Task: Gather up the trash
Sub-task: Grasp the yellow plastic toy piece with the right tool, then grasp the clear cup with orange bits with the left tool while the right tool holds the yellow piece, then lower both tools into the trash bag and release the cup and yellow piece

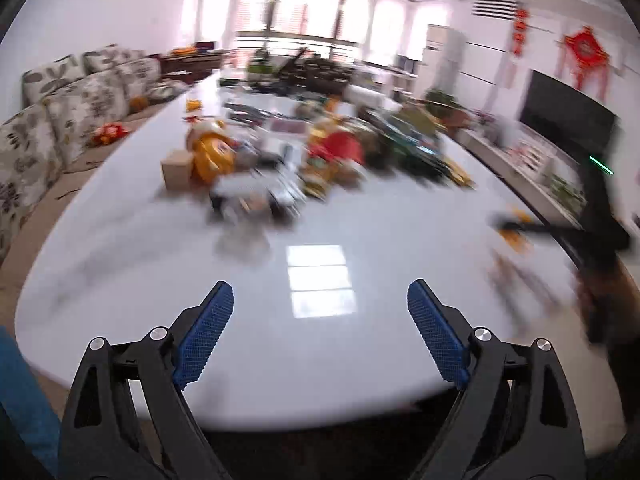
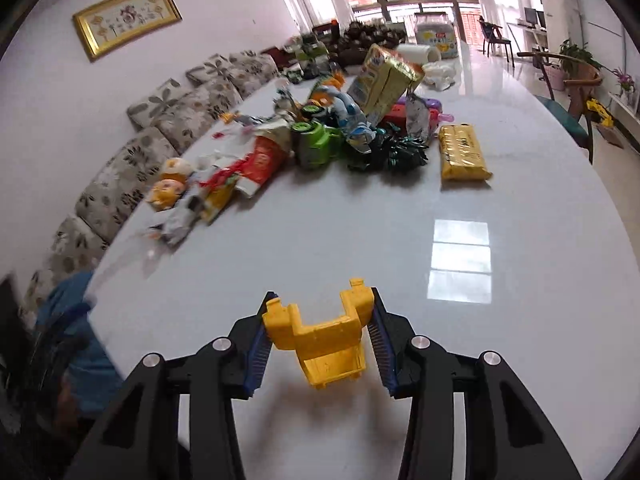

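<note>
White table (image 2: 520, 160), clutter far. Right gripper (image 2: 320, 300) clamps a yellow part (image 2: 324, 336) by its edges; it could slip. Left gripper (image 1: 320, 292) gapes empty.

— Where do we have room to pass?

— The near part of the white table (image 2: 460, 360) lies bare, and so does its right side beyond the window's reflection.

— And what blocks us?

— A clutter pile (image 2: 328, 128) spreads across the middle and runs toward the table's left edge. A yellow packet (image 2: 462, 152) lies just right of it. A sofa (image 2: 132, 184) lines the left side.

— In the left wrist view?

— We see the same pile (image 1: 280, 160), blurred, with open tabletop (image 1: 320, 340) before it.
</note>
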{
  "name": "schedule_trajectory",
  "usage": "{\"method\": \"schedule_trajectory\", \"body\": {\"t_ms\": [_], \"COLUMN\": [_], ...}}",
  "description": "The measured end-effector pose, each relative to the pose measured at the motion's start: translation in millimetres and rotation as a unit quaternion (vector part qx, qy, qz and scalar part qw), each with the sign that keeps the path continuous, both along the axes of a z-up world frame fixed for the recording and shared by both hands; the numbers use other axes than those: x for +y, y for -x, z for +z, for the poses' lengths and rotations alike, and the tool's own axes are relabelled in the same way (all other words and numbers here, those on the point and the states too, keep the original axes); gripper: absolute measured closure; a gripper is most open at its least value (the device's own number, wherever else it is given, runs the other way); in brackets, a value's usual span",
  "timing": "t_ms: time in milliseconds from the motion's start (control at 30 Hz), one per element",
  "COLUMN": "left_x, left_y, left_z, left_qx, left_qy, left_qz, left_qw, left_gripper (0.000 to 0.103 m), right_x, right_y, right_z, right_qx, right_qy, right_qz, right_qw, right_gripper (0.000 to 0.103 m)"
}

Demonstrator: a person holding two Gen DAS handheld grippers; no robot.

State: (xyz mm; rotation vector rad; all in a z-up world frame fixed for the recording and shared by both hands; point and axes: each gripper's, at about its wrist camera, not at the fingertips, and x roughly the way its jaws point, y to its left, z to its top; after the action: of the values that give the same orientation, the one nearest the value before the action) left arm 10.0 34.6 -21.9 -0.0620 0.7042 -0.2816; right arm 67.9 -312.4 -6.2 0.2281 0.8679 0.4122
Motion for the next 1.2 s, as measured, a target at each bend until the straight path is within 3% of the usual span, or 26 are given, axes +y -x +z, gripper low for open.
{"method": "schedule_trajectory", "body": {"t_ms": [100,267,433,500,533,667,833,1000,1133,1200], "left_x": [-2.6,1.3,4.7,1.9,0.4,11.3,8.0,-21.3,-37.4,-41.6], "left_y": [-48.5,-100.9,-101.2,-95.5,-94.2,-88.2,-42.2,47.9,107.4,128.4], "left_z": [-2.0,-15.2,-29.9,-29.8,-29.4,-29.3,-11.3,16.8,-0.6,-31.7], "left_qx": [0.017,0.067,0.087,0.069,0.069,0.074,0.034,-0.015,-0.002,0.034], "left_qy": [-0.01,-0.005,0.006,-0.024,-0.037,-0.009,0.005,-0.009,-0.038,-0.055], "left_qz": [0.044,0.067,0.082,0.085,0.078,0.075,0.043,-0.038,-0.092,-0.113], "left_qw": [0.9988,0.9954,0.9928,0.9937,0.9939,0.9944,0.9985,0.9991,0.9951,0.9914], "left_gripper": [0.016,0.016,0.018,0.061,0.07,0.072,0.072,0.072,0.072,0.071], "right_x": [-7.8,-9.5,-1.6,2.1,4.2,14.3,28.8,45.1,66.7,82.3], "right_y": [20.9,36.3,37.8,36.9,36.2,35.6,49.8,80.9,120.3,137.2], "right_z": [2.9,2.6,-0.1,-1.3,-2.1,-5.4,4.1,21.8,12.8,-8.9], "right_qx": [0.0,0.003,0.006,0.007,0.007,0.011,0.001,-0.012,0.009,0.036], "right_qy": [-0.018,-0.032,-0.036,-0.04,-0.04,-0.044,-0.047,-0.049,-0.026,0.0], "right_qz": [0.004,0.01,0.021,0.025,0.027,0.033,0.053,0.09,0.157,0.193], "right_qw": [1.0,0.999,0.999,0.999,0.999,0.998,0.997,0.995,0.987,0.98], "right_gripper": [0.059,0.059,0.059,0.059,0.059,0.059,0.059,0.059,0.059,0.059]}}
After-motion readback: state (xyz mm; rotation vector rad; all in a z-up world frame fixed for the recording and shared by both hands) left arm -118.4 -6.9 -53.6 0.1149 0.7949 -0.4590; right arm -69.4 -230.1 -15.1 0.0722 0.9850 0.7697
